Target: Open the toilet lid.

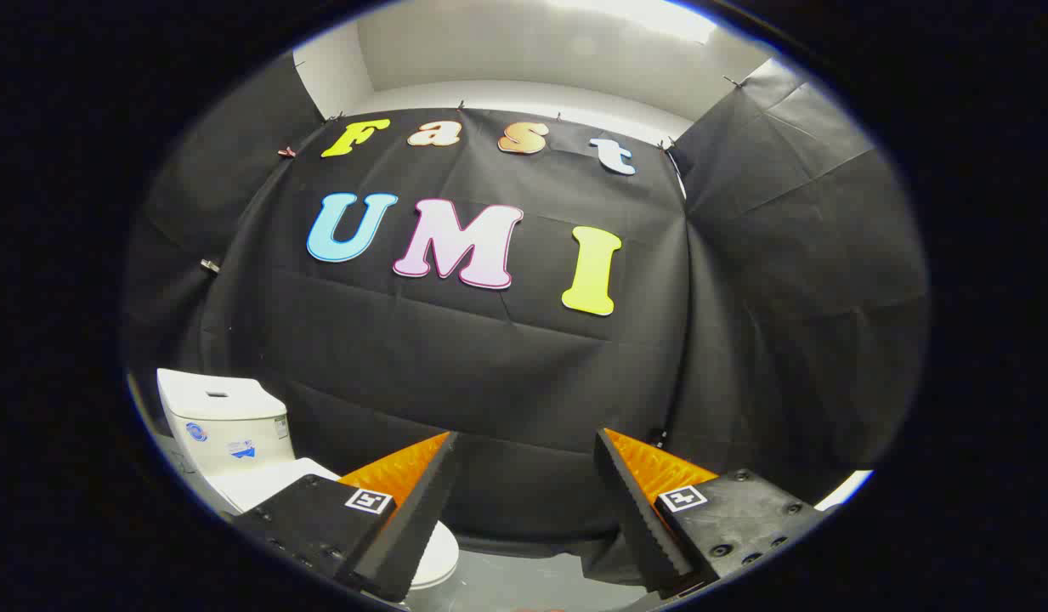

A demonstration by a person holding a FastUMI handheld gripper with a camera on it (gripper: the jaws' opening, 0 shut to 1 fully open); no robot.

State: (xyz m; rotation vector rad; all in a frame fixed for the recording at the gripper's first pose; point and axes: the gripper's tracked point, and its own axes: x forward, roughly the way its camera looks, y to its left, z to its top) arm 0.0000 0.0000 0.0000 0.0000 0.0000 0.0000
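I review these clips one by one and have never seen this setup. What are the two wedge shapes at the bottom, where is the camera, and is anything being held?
The wedges are the two fingers of hand-held tongs. A person carries the tool; there is no robot arm. The camera rides on the tool and looks forward along the fingers through a fisheye lens, so straight lines bend. The fingers stand open with nothing between them. Ahead hangs the black cloth wall of the booth. Low to the left stands a white toilet: its tank upright, and its lid lying shut, partly hidden behind the left finger. The tongs are above and apart from the toilet, not touching it, so the lid is not yet opened.
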